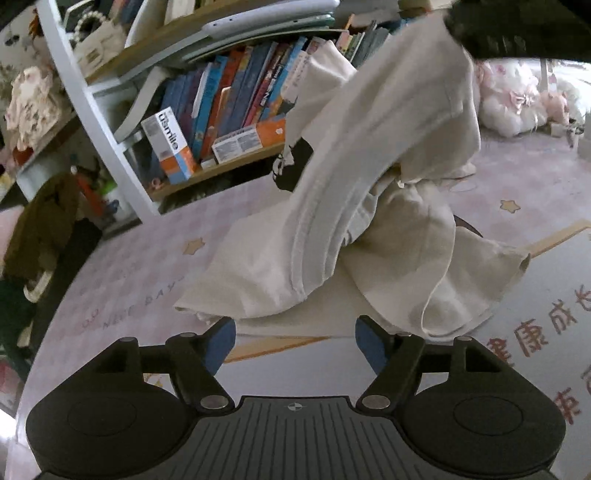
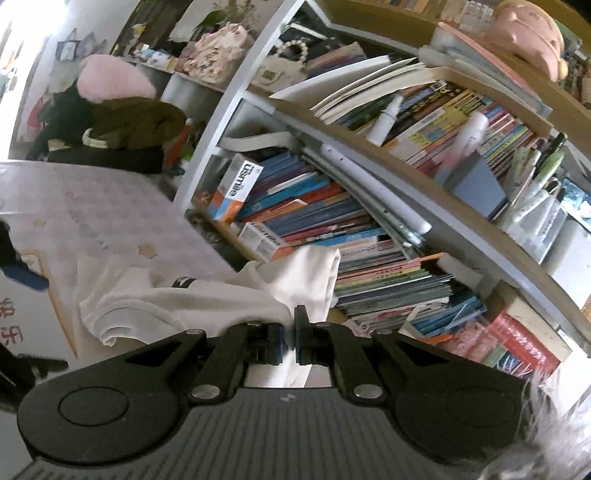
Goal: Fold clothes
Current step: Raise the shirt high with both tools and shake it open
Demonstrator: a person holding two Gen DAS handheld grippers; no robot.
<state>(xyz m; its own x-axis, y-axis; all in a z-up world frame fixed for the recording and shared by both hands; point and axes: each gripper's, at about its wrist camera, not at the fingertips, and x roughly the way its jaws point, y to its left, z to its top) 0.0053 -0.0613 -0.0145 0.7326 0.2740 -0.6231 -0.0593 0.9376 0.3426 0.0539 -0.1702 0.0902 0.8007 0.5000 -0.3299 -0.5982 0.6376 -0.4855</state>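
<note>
The left gripper point(image 1: 295, 347) stands wide, its blue pads point(image 1: 221, 345) apart, and nothing sits between them; the near edge of the cream shirt point(image 1: 332, 236) lies just past the fingertips. No earlier view here, so only the stance can be told: open, aimed down at the pink mat point(image 1: 140, 258) that carries the cloth.

The shirt is half up, half down. Its lower part lies bunched on the mat near the middle, with one hem spread toward the bookshelf point(image 1: 229, 107) side and a sleeve flaring toward the mat's right side, by the red printed characters point(image 1: 532, 339). A ribbed collar band runs up through the middle of the cloth, and a black print point(image 1: 291, 162) shows on the far side. The upper part rises in a taut sweep to the top right corner of the left wrist view, where a dark shape, the right gripper point(image 1: 509, 33), has it.

Over to the right wrist camera: the right gripper point(image 2: 290, 341) has its jaws pressed nearly together, and white cloth passes between the pads, a fold sticking up above the fingertips and more hanging below. That is the shirt point(image 2: 177, 302), pinched and lifted, trailing down left to the mat point(image 2: 92, 206). Behind it stands the bookshelf point(image 2: 369, 229), packed with books.
</note>
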